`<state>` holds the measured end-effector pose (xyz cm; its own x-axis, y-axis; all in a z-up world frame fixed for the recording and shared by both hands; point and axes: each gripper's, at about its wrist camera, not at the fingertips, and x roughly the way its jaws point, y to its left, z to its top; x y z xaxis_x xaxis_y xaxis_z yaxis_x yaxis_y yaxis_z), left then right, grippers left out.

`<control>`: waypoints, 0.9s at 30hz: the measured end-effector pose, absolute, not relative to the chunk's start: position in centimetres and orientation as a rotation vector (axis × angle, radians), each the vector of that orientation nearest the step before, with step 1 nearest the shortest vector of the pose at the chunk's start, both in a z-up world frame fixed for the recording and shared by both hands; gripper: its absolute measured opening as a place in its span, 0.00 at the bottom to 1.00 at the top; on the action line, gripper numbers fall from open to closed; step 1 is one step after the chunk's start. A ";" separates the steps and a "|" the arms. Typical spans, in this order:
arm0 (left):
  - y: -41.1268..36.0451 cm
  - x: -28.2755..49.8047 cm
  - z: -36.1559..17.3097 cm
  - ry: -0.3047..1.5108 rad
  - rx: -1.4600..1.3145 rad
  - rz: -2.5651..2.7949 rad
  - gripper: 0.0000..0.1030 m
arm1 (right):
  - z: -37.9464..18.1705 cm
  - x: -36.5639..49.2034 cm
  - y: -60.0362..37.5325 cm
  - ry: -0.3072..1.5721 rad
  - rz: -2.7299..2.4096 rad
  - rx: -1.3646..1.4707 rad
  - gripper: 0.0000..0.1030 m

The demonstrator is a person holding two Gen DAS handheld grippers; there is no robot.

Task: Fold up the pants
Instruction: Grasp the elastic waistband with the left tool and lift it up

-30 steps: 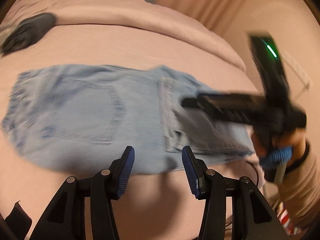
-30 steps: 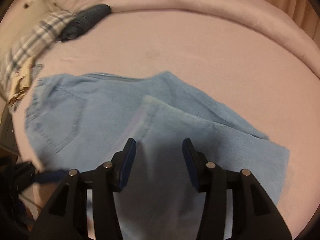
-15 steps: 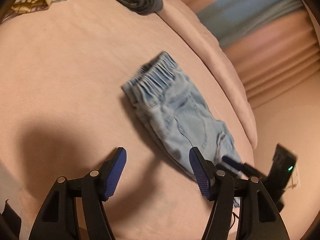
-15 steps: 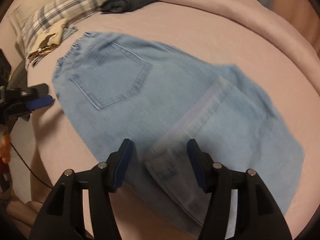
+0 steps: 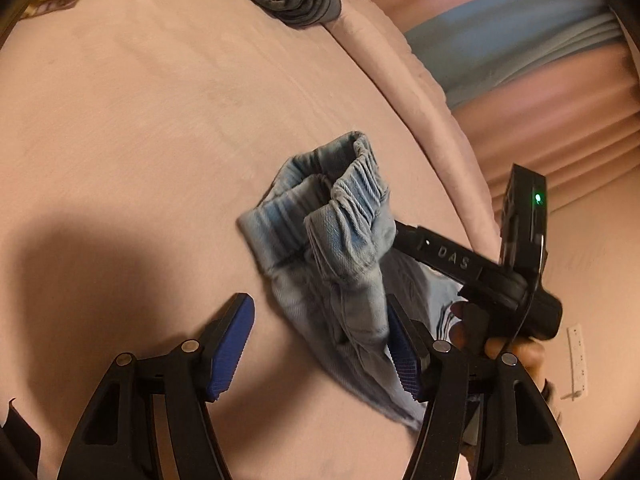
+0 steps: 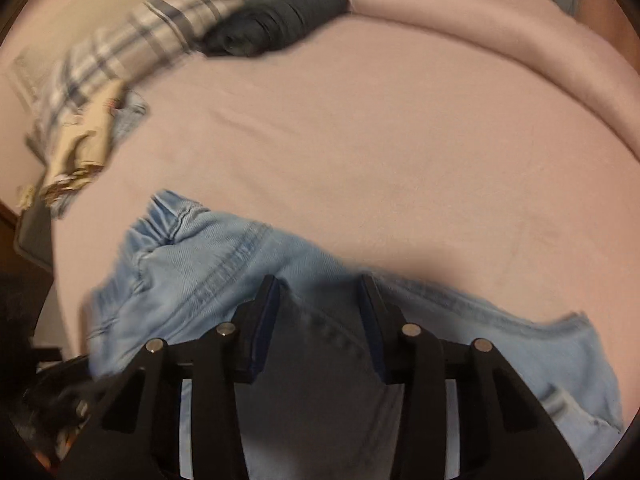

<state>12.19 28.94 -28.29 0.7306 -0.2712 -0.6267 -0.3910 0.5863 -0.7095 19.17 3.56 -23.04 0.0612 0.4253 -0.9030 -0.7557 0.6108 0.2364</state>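
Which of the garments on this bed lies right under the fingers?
The light blue denim pants, bunched at the near edge. The dark grey folded garment and the plaid cloth lie far across the pink bedspread.

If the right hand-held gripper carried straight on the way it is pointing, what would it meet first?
Most likely the jeans: the right hand-held gripper points steeply down at the denim on the bed, though the remaining gap is hard to judge.

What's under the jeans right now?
The jeans lie bunched on the pink bedsheet, which shows all around them. Whatever is directly beneath the denim is covered, so nothing else can be confirmed.
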 end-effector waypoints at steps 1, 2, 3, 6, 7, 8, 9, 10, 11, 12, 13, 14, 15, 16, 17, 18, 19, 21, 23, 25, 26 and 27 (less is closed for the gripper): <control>29.0 12.6 -28.4 0.788 -0.964 0.075 0.62 | -23.2 19.8 3.8 1.237 0.906 -0.312 0.41; 29.0 13.0 -28.5 0.794 -0.960 0.070 0.62 | -23.1 20.0 3.8 1.245 0.906 -0.305 0.40; 29.1 13.1 -28.4 0.792 -0.961 0.067 0.62 | -23.0 20.2 3.8 1.260 0.910 -0.303 0.40; 29.5 13.5 -28.7 0.775 -0.991 0.048 0.62 | -22.0 20.1 2.7 1.250 0.938 -0.293 0.37; 29.7 13.4 -28.8 0.766 -0.999 0.040 0.62 | -21.5 19.8 2.3 1.233 0.946 -0.290 0.38; 29.8 13.2 -28.8 0.760 -1.001 0.044 0.57 | -21.1 19.6 1.7 1.216 0.947 -0.291 0.38; 29.7 13.3 -28.8 0.762 -0.995 0.052 0.49 | -20.9 19.4 1.4 1.207 0.947 -0.294 0.39; 29.7 13.2 -28.9 0.765 -0.992 0.056 0.47 | -20.8 19.2 1.0 1.209 0.951 -0.295 0.40; 29.7 13.1 -29.0 0.762 -0.996 0.055 0.45 | -21.0 19.1 0.8 1.218 0.951 -0.297 0.40; 29.6 13.1 -29.0 0.760 -0.998 0.053 0.42 | -21.2 18.9 0.8 1.228 0.952 -0.301 0.40; 29.5 13.1 -28.9 0.759 -0.996 0.054 0.41 | -21.4 18.5 0.6 1.233 0.958 -0.304 0.40; 29.5 13.2 -28.9 0.756 -0.998 0.055 0.39 | -21.6 18.3 0.4 1.234 0.964 -0.308 0.40; 29.4 13.2 -28.8 0.752 -1.004 0.054 0.35 | -21.8 18.0 0.4 1.232 0.967 -0.313 0.41; 29.1 13.3 -28.5 0.747 -1.003 0.051 0.34 | -22.0 17.7 0.4 1.227 0.968 -0.319 0.41; 28.8 13.6 -28.2 0.742 -0.987 0.055 0.32 | -22.2 17.6 0.4 1.222 0.969 -0.325 0.42; 28.2 13.6 -27.4 0.731 -0.944 0.057 0.30 | -22.6 17.4 0.4 1.216 0.967 -0.332 0.42; 27.8 13.8 -26.9 0.723 -0.909 0.058 0.30 | -22.6 17.4 0.4 1.213 0.966 -0.322 0.43; 26.8 14.0 -25.7 0.718 -0.823 0.066 0.29 | -22.6 17.7 0.3 1.219 0.967 -0.294 0.43; 26.0 14.2 -24.8 0.718 -0.756 0.082 0.29 | -22.6 18.0 0.0 1.236 0.977 -0.249 0.44; 24.9 14.1 -23.7 0.707 -0.681 0.085 0.29 | -22.5 18.4 -0.7 1.267 0.980 -0.184 0.44; 24.1 14.0 -23.1 0.697 -0.628 0.085 0.29 | -22.4 18.7 -1.1 1.286 0.980 -0.151 0.44; 23.3 13.8 -22.4 0.685 -0.572 0.078 0.29 | -22.3 18.8 -1.6 1.303 0.979 -0.116 0.44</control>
